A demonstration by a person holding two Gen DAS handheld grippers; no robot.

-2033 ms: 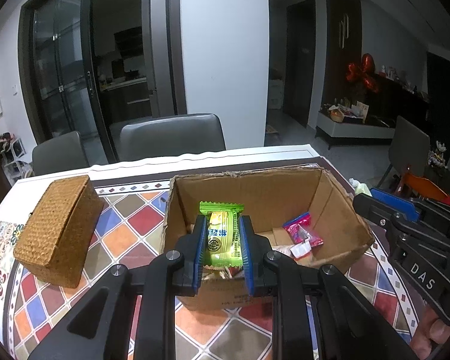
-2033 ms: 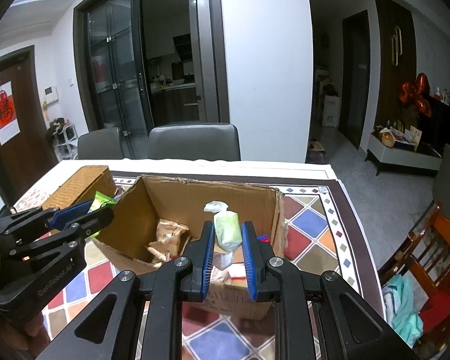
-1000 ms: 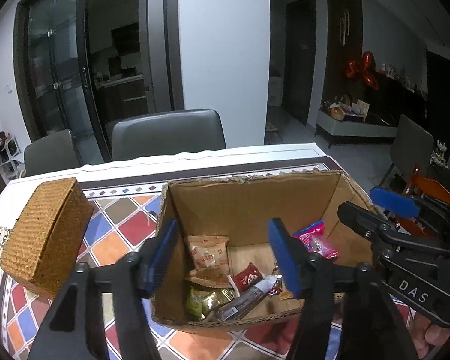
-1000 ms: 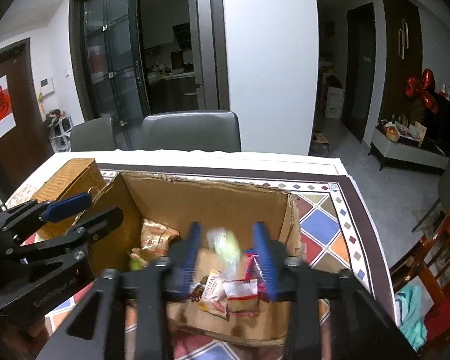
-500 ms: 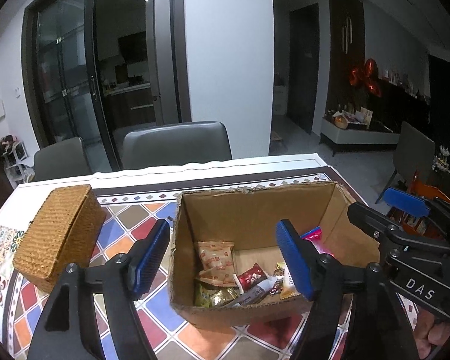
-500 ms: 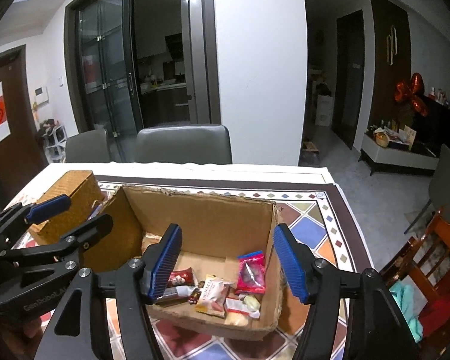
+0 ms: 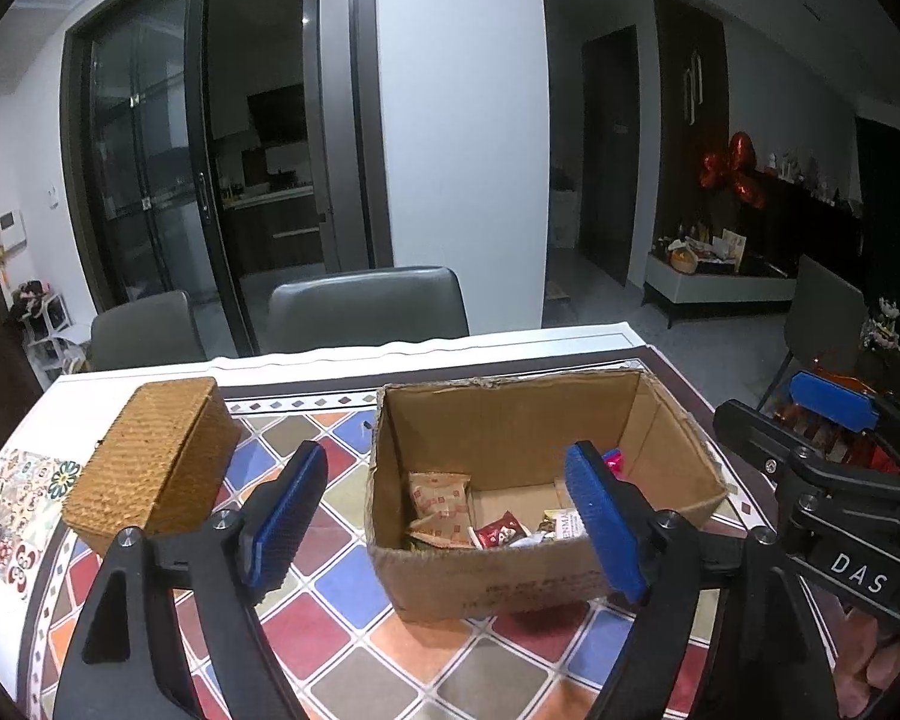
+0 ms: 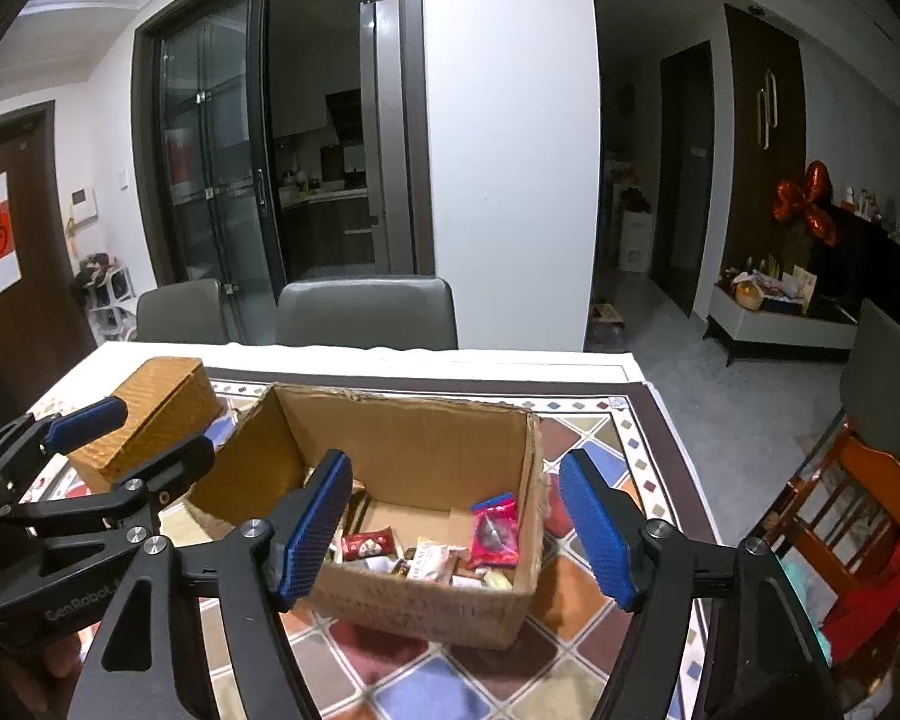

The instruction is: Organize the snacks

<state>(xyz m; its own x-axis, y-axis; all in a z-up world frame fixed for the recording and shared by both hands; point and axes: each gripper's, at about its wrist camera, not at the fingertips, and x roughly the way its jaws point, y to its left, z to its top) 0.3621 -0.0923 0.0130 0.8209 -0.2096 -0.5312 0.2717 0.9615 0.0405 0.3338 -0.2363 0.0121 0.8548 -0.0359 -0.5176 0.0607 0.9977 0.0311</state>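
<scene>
An open cardboard box (image 7: pixel 510 420) stands on the tiled table, also in the right wrist view (image 8: pixel 402 438). Several snack packets lie in it: a tan packet (image 7: pixel 441 495), a red one (image 7: pixel 501 537), and a pink-red one (image 8: pixel 497 531). My left gripper (image 7: pixel 450 516) is open and empty, held back above the box's near side. My right gripper (image 8: pixel 456 525) is open and empty, above the box's near edge. Each gripper shows in the other's view, the right one (image 7: pixel 822 438) and the left one (image 8: pixel 108 444).
A woven wicker box (image 7: pixel 156 450) sits left of the cardboard box, also in the right wrist view (image 8: pixel 150 402). Grey chairs (image 7: pixel 366 306) stand behind the table. A wooden chair (image 8: pixel 858 498) is off the table's right side. The table edge (image 8: pixel 678 420) runs along the right.
Both grippers opened and dropped their packets, the green one from the left and the pale one from the right, into the box. Both then drew back and up.
</scene>
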